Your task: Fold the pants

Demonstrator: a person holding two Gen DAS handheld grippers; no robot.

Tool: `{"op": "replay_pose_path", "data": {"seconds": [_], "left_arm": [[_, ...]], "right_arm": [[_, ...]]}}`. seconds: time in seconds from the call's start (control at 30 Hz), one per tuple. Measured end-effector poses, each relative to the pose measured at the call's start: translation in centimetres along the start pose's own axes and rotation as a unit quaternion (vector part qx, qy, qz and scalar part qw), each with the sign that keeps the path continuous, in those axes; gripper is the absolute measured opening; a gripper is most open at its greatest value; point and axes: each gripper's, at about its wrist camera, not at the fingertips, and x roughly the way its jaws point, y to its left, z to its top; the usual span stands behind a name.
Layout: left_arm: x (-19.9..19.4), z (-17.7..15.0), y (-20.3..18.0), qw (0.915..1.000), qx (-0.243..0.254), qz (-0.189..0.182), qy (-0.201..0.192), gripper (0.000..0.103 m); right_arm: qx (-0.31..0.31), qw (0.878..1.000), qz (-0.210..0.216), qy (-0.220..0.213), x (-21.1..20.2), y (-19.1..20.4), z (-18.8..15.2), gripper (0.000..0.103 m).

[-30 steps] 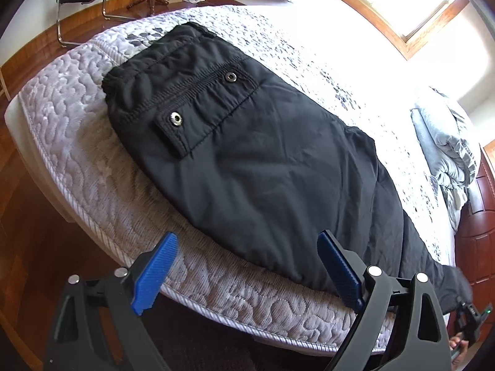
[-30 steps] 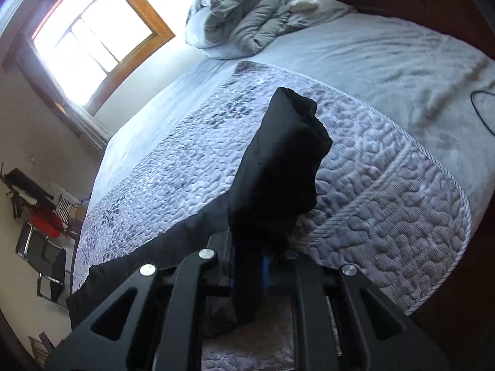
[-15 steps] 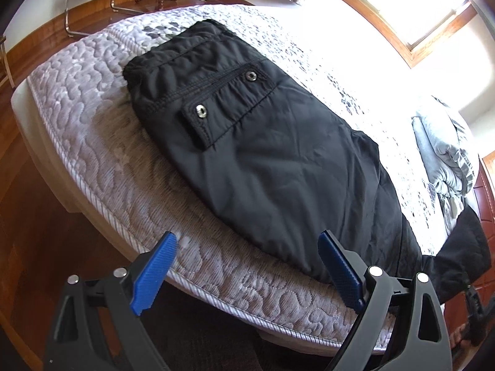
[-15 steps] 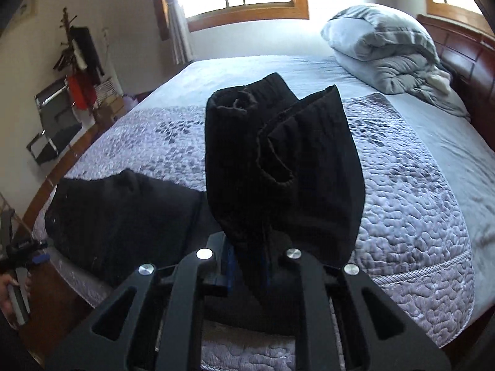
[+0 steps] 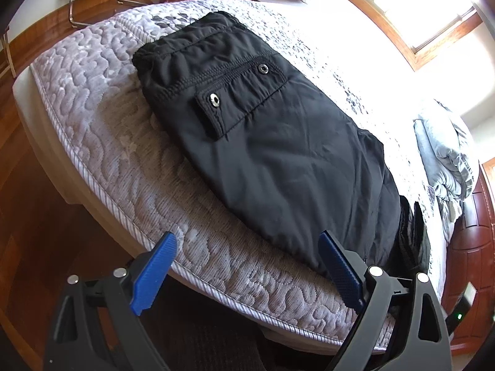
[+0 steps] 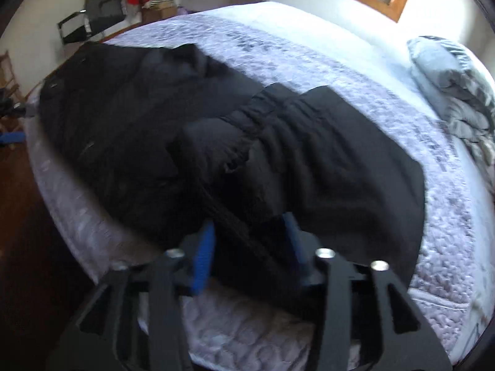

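Observation:
Black pants (image 5: 278,142) lie flat on the quilted bed (image 5: 102,142), waistband and snap pocket toward the far left corner. My left gripper (image 5: 247,238) hangs open over the near bed edge, its blue pads (image 5: 154,275) clear of the cloth, the right pad just beside the pants' hem side. In the right wrist view the leg end (image 6: 324,154) is folded back over the rest of the pants (image 6: 139,117). My right gripper (image 6: 249,221) is low over that fold with its jaws opening. A ridge of black cloth still lies between the pads (image 6: 204,256), loose.
A bundled grey duvet (image 5: 445,160) sits by the wooden headboard (image 5: 470,247). A black chair (image 6: 92,15) and hanging clothes stand beyond the bed's far corner. Wood floor (image 5: 37,216) surrounds the mattress; a bright window (image 5: 417,9) is behind the bed.
My right gripper carried the raised leg end across toward the waist, lowered it onto the pants and parted its jaws. The left gripper stayed at the bed edge.

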Motion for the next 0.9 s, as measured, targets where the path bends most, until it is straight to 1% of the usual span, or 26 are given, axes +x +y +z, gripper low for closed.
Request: {"op": "replay_pose_path", "data": {"seconds": [0.03,0.1,0.17,0.23,0.27,0.33,0.4,0.5,0.57,0.6,0.67,0.7,0.77,0.8,0.9], "left_arm": [[0.1,0.0,0.0,1.0000,-0.002,0.000,0.001,0.093],[0.3,0.0,0.1,1.0000,-0.005,-0.003,0.004,0.093],[0.5,0.0,0.1,1.0000,-0.005,-0.003,0.005,0.093],[0.7,0.1,0.1,1.0000,-0.006,-0.003,0.006,0.093],[0.8,0.0,0.1,1.0000,-0.006,-0.003,0.006,0.093],[1.0,0.1,0.2,0.9999,-0.010,-0.004,0.008,0.093],[1.0,0.0,0.3,0.9998,-0.014,-0.009,0.009,0.093],[1.0,0.0,0.4,0.9998,-0.013,-0.010,0.009,0.093],[0.9,0.0,0.6,0.9998,-0.013,-0.010,0.008,0.093],[0.9,0.0,0.7,0.9998,-0.015,-0.011,0.009,0.093],[0.9,0.1,1.1,0.9997,-0.018,-0.011,0.009,0.093],[0.9,0.1,1.3,0.9997,-0.021,-0.010,0.009,0.093],[0.9,0.1,1.7,0.9996,-0.026,-0.010,0.010,0.093],[0.9,0.1,2.0,0.9995,-0.030,-0.009,0.010,0.093],[1.1,0.0,2.5,0.9992,-0.036,-0.007,0.013,0.093]], "right_arm": [[0.000,1.000,0.018,0.001,-0.1,0.1,-0.3,0.059],[0.016,0.998,0.053,0.000,-0.9,-0.3,-0.9,0.057],[0.066,0.993,0.090,-0.025,-2.5,-1.7,-1.1,0.058],[0.122,0.986,0.107,-0.047,-3.7,-3.3,-1.1,0.065],[0.140,0.983,0.109,-0.056,-4.1,-3.8,-0.9,0.065],[0.140,0.984,0.093,-0.066,-4.3,-3.9,-0.3,0.065],[0.123,0.988,0.068,-0.060,-3.7,-3.5,0.4,0.065],[0.119,0.990,0.051,-0.049,-2.3,-3.1,1.6,0.064],[0.115,0.993,0.018,-0.027,-0.9,-2.7,2.1,0.058],[0.114,0.993,0.009,-0.017,-0.1,-2.7,2.1,0.052],[0.127,0.992,0.022,-0.001,1.0,-2.8,2.2,0.040],[0.131,0.991,0.029,0.002,1.3,-2.9,2.2,0.029],[0.130,0.991,0.035,0.004,1.5,-2.8,2.3,0.019],[0.125,0.991,0.046,0.003,1.4,-2.6,2.3,0.010],[0.100,0.992,0.076,0.005,0.8,-1.9,2.0,0.009]]}}
